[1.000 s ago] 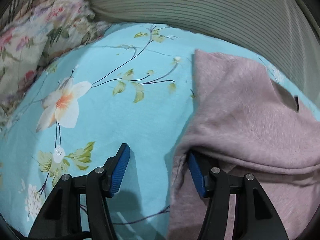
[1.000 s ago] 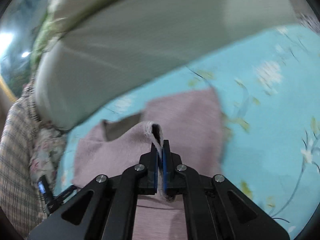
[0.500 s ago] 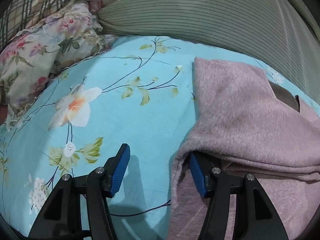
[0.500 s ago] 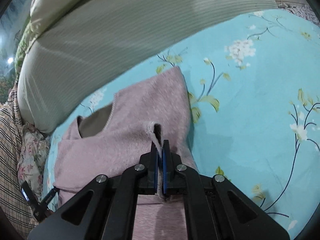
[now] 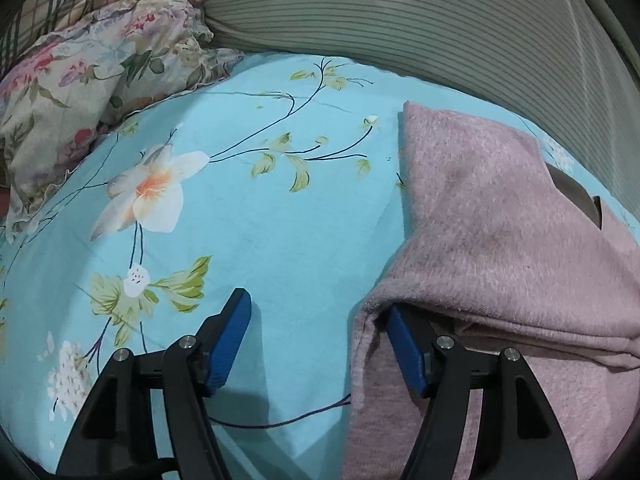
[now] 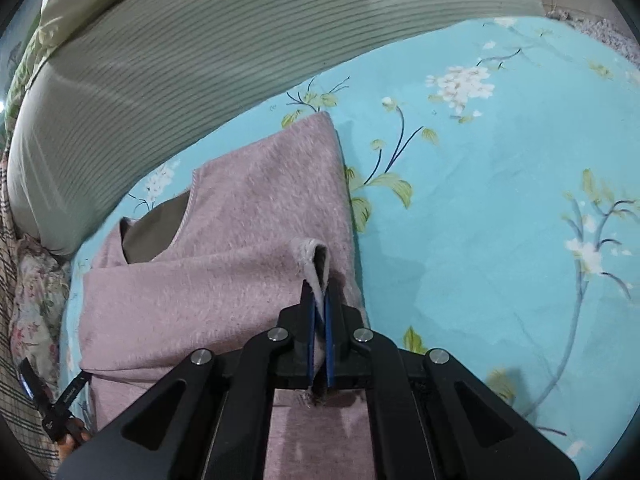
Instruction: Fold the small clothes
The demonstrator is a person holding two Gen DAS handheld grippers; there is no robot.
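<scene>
A small fuzzy pink garment [image 5: 480, 220] lies folded over on the blue floral bedsheet [image 5: 260, 220]. My left gripper [image 5: 316, 304] sits at its left edge with the jaws opening. Its right finger [image 5: 404, 344] is tucked under the top layer of the fold, its left finger [image 5: 230, 334] rests over bare sheet, and nothing is pinched. In the right wrist view the pink garment [image 6: 240, 240] spreads ahead, a dark inner lining showing at its neck. My right gripper [image 6: 318, 290] is shut on a raised loop of the garment's hem.
A striped grey-green pillow [image 5: 400, 20] runs along the far side of the bed. A floral cushion [image 5: 80, 80] and plaid fabric [image 5: 60, 0] lie at the left. Bare blue sheet [image 6: 500, 220] stretches to the right of the garment.
The right gripper, still clamped on the hem, has swung round, so the pillow moved up and the garment's far corner came into sharp view. The left gripper has hardly shifted.
</scene>
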